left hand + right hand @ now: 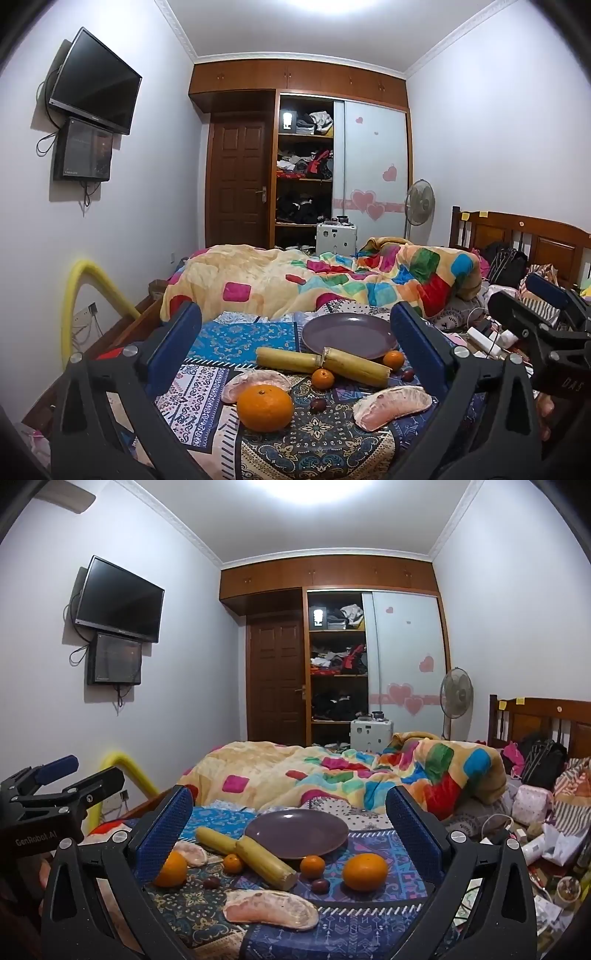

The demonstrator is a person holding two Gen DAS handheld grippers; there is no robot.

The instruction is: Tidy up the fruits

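Observation:
A purple plate (347,334) (295,832) lies bare on the patterned bedspread. In front of it are a yellow sugarcane piece (321,363) (247,856), two large oranges (264,406) (365,871), two small oranges (322,378) (312,866), two pink pomelo segments (391,406) (271,910) and two small dark fruits (317,403) (320,885). My left gripper (295,314) (79,775) hovers open on the near left of the fruit, holding nothing. My right gripper (290,794) (528,295) hovers open beside it on the right, also holding nothing.
A bunched colourful quilt (314,280) lies just behind the plate. Cables, bottles and bags (535,834) clutter the bed to the right, by the wooden headboard (535,720). A yellow padded rail (85,291) stands at the left bed edge.

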